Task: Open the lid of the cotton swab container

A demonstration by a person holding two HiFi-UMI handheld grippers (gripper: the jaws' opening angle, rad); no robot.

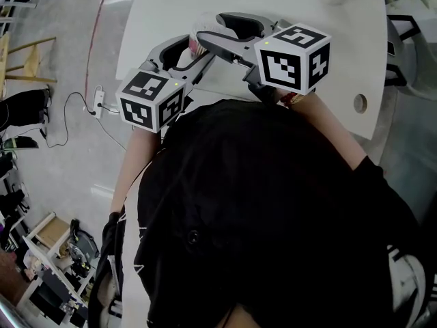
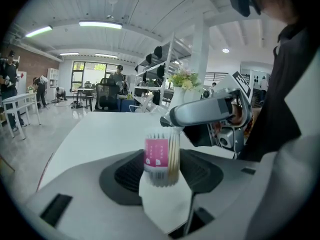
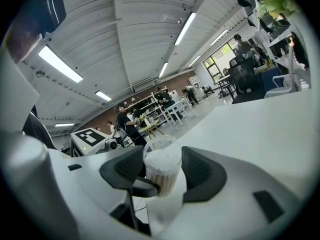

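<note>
While both tools meet above the table (image 1: 171,5), head view puts the container (image 1: 199,44) between the left gripper (image 1: 188,55) and right gripper (image 1: 208,36), nearer the table's left edge.

Left gripper view: left gripper (image 2: 161,170) pinches the container (image 2: 161,158) body at the pink label, and the right jaw tip touches its top.

Right gripper view: right gripper (image 3: 162,173) looks clamped on the lid (image 3: 162,154), swab tips underneath.

Likely light, thin, slick plastic that crushes easily, so hold the body low and take the lid by its rim.

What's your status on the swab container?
Left hand-held gripper shut on cotton swab container body. Right hand-held gripper shut on its top end. Open or not: cannot tell. Nothing blocking.
</note>
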